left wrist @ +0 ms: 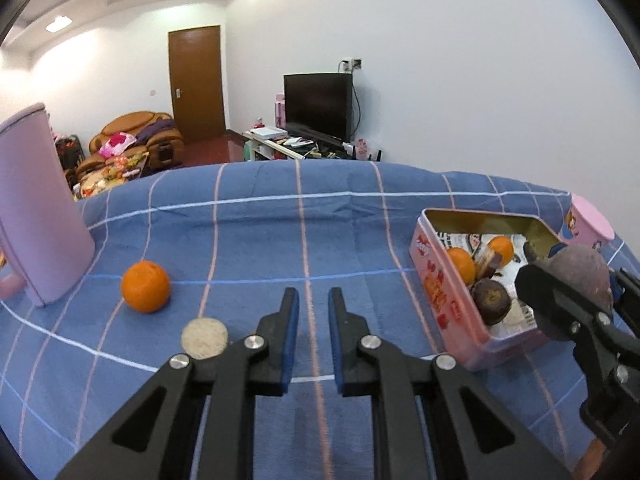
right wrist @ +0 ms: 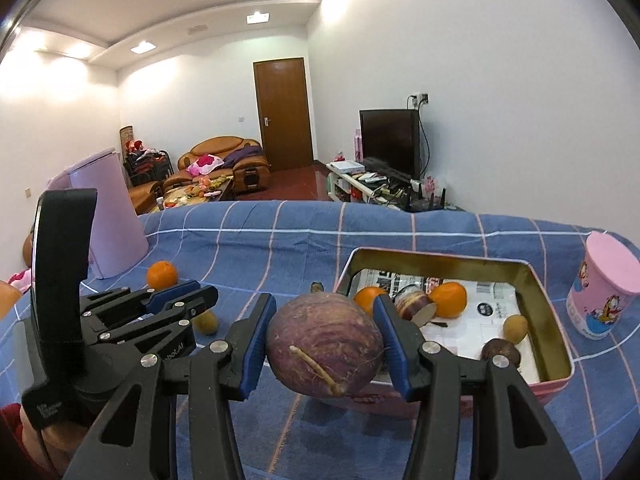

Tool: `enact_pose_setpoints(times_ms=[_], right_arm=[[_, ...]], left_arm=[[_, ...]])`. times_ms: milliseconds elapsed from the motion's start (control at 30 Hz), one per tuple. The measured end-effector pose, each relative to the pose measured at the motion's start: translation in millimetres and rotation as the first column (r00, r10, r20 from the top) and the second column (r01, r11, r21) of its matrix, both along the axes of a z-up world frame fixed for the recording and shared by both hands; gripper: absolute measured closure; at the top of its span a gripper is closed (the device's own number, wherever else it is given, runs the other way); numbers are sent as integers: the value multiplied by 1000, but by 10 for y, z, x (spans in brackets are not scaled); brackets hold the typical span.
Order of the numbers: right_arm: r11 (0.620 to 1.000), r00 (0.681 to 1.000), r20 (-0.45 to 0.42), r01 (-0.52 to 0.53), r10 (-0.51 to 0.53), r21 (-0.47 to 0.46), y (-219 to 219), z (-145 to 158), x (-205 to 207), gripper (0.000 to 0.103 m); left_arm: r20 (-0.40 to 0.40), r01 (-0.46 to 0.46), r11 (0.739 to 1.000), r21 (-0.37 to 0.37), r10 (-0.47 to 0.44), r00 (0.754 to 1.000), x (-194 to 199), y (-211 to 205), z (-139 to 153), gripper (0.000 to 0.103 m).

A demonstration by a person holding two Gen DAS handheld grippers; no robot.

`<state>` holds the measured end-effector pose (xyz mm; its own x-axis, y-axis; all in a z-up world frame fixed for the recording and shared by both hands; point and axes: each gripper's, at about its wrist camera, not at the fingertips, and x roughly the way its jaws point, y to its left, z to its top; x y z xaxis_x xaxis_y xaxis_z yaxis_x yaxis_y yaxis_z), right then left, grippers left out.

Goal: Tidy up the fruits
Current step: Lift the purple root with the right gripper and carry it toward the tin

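Right gripper [right wrist: 325, 340] is clamping the big purple fruit [right wrist: 325, 344] just in front of the pink tin [right wrist: 558, 386]; left gripper [left wrist: 313, 300] is hanging closed and empty above the blue checked cloth [left wrist: 248, 236], orange [left wrist: 145, 286] lying nearby.

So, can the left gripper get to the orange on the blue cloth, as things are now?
Probably yes. The left gripper is shut and holds nothing, and only bare cloth lies between it and the orange. It must open first. The small round fruit sits to one side.

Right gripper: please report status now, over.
Right gripper shut on purple fruit, just short of tin. Left gripper shut, empty. Orange loose on cloth.
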<state>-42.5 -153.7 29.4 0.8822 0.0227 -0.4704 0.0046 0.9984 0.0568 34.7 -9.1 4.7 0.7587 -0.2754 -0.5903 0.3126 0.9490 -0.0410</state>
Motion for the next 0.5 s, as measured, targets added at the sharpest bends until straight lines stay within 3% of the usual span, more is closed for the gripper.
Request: enact_pose_setpoints(times_ms=[300, 500], right_arm=[[1000, 1000, 19, 24, -24, 13, -126, 59, -64, 50], [999, 1000, 21, 21, -20, -35, -169, 50, -120, 50]], left_arm=[[2, 5, 1000, 12, -5, 1000, -195, -241, 3, 87], [10, 12, 1000, 6, -12, 1000, -251, -356, 34, 87]])
